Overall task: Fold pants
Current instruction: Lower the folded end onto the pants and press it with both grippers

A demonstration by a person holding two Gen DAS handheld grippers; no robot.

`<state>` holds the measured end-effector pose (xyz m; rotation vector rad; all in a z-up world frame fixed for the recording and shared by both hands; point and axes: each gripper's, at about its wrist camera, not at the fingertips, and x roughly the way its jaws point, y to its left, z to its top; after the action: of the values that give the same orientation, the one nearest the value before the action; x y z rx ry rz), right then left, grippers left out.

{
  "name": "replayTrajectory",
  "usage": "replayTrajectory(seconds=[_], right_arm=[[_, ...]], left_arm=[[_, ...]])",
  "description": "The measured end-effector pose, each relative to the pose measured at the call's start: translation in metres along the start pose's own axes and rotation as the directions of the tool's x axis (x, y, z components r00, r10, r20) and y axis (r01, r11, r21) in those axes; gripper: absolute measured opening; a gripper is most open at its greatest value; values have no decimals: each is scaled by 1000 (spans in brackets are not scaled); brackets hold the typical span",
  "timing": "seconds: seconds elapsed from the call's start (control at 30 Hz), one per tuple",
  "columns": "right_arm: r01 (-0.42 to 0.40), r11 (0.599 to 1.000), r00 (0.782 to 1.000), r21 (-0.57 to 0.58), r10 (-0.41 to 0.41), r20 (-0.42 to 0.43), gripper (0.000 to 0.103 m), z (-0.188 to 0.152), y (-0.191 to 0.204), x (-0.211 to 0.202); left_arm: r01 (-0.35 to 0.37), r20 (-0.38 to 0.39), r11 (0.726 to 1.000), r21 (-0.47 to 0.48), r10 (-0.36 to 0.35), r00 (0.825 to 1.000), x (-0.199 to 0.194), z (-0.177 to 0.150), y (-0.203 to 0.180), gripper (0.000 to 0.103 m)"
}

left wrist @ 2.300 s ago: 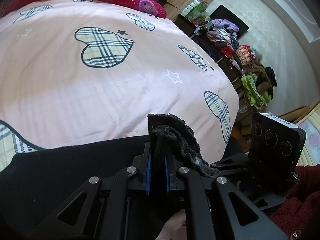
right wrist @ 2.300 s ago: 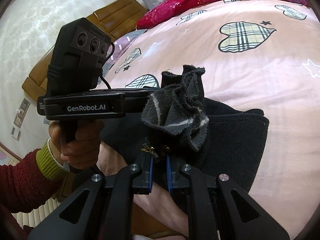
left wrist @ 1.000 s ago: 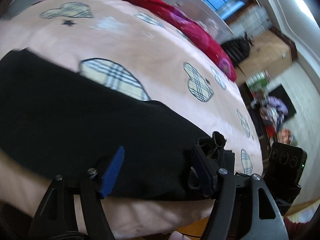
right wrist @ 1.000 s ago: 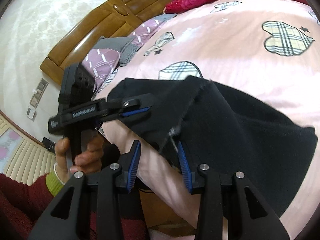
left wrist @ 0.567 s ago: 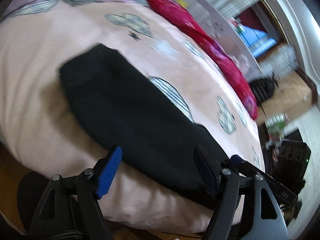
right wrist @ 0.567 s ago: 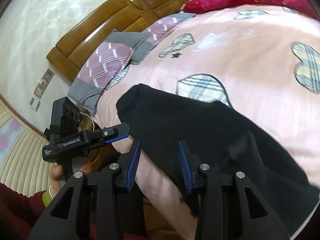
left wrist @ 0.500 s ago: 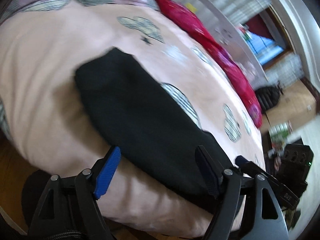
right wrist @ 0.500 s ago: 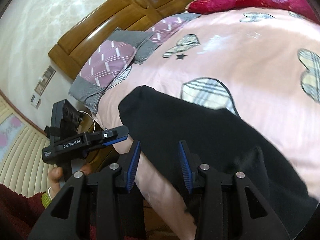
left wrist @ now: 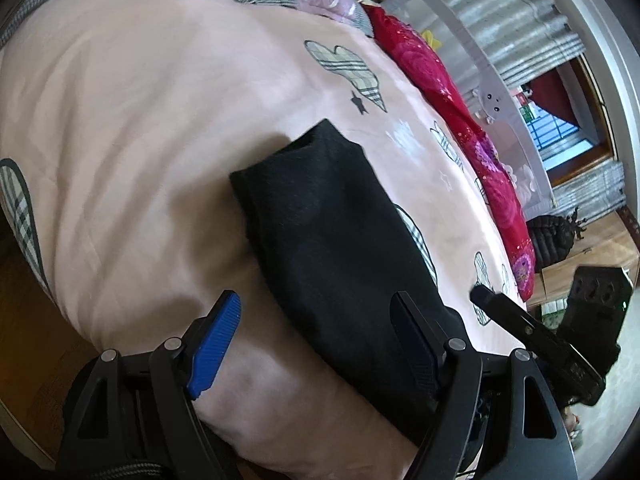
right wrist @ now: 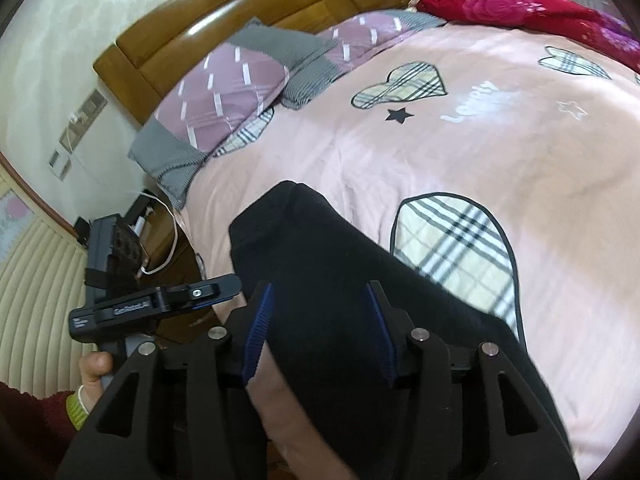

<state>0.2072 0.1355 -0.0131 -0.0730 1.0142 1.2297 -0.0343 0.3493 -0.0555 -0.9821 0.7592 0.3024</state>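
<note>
Black pants (left wrist: 336, 236) lie folded in a long band on the pink heart-print bedsheet (left wrist: 140, 120), one end toward the pillows. My left gripper (left wrist: 316, 312) hovers open over the near edge of the pants with nothing between its pads. In the right wrist view the same pants (right wrist: 340, 276) run under my right gripper (right wrist: 318, 304). Its jaws are opening; the cloth lies below them and the pads do not press on it. The right gripper (left wrist: 486, 298) shows at the right of the left wrist view. A hand (right wrist: 92, 368) holds the left gripper (right wrist: 224, 286) off the bed's edge.
Purple and grey pillows (right wrist: 240, 92) lean on the wooden headboard (right wrist: 240, 20). A red floral blanket (left wrist: 460, 92) lies along the far side by a white rail (left wrist: 460, 28). A nightstand with cables (right wrist: 160, 240) stands beside the bed.
Both grippers let go of the bunched pants ends and opened. The pants now lie flat and folded, and both hands have swung along the bed toward the pillow end.
</note>
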Motion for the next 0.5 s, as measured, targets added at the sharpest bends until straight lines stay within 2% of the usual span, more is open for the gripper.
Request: replayTrajectory(seconds=[0.27, 0.4, 0.5], right_arm=[[10, 992, 985, -127, -32, -167, 49, 52, 5, 73], [-20, 976, 967, -217, -36, -251, 49, 75, 10, 113], [-66, 978, 950, -200, 0, -314, 49, 83, 4, 137]], left_arm=[[30, -17, 998, -58, -31, 999, 25, 19, 13, 78], [50, -4, 996, -70, -50, 999, 34, 27, 17, 78], [61, 0, 995, -78, -61, 998, 39, 31, 18, 80]])
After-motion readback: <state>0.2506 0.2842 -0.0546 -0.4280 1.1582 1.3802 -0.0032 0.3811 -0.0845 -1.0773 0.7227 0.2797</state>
